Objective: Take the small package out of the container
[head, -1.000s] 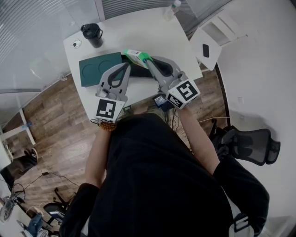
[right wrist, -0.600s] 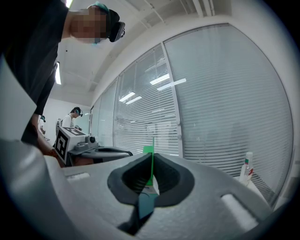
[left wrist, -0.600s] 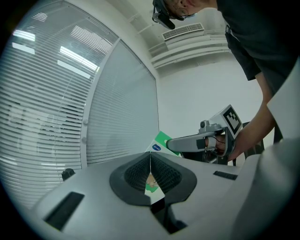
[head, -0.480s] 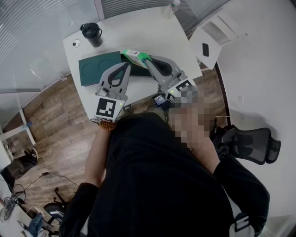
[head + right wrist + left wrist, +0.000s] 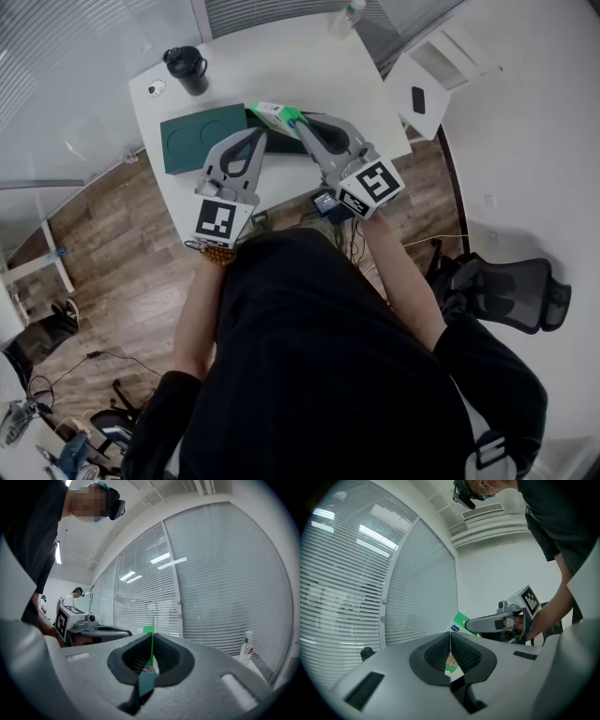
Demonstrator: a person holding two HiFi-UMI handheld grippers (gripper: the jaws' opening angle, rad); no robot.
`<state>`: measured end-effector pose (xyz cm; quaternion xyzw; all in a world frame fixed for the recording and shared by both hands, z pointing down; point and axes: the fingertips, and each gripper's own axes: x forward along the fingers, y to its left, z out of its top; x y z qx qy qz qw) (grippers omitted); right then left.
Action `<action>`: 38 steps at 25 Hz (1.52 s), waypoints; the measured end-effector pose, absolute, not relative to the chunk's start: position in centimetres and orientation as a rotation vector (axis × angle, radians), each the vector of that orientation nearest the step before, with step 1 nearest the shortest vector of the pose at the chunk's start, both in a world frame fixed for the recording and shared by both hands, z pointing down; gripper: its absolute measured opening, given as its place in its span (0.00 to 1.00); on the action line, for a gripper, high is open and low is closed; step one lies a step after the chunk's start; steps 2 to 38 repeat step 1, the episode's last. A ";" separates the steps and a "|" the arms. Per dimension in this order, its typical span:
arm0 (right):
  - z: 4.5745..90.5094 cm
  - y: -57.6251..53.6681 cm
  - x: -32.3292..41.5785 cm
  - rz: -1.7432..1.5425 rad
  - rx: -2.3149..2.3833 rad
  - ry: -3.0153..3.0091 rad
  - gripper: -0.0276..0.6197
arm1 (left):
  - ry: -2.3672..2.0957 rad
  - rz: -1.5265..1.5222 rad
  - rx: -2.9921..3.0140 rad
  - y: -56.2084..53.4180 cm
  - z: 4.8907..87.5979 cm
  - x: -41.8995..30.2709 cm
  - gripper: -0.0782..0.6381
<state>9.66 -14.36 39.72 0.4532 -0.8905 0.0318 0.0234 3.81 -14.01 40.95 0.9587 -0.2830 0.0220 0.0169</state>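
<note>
Green-white, flat, thin small package [image 5: 272, 110], edge pinched in right tongs [image 5: 299, 121].

Package clear of the box!
Green-and-white small package [image 5: 274, 112] hangs pinched edge-on in the right tongs [image 5: 298, 121], just above the dark container [image 5: 281, 143].

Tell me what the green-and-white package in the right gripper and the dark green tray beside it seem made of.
The package: thin smooth printed film or coated paper, probably; between the pads of the right gripper it shows edge-on as a sliver. The dark green tray: matte moulded plastic or pulp, with two pressed round recesses; which one, the view leaves open.
</note>
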 end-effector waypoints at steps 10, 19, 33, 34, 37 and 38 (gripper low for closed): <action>39.8 -14.4 9.7 0.099 1.404 -2.755 0.05 | -0.881 0.069 2.977 -14.0 41.0 3.8 0.11; 39.8 -14.4 9.7 0.099 1.404 -2.755 0.05 | -0.881 0.069 2.977 -14.0 41.0 3.8 0.11; 39.8 -14.4 9.7 0.099 1.404 -2.755 0.05 | -0.881 0.069 2.977 -14.0 41.0 3.8 0.11; 39.8 -14.4 9.7 0.099 1.404 -2.755 0.05 | -0.881 0.069 2.977 -14.0 41.0 3.8 0.11; 39.8 -14.4 9.7 0.099 1.404 -2.755 0.05 | -0.881 0.069 2.977 -14.0 41.0 3.8 0.11; 39.8 -14.4 9.7 0.099 1.404 -2.755 0.05 | -0.881 0.069 2.977 -14.0 41.0 3.8 0.11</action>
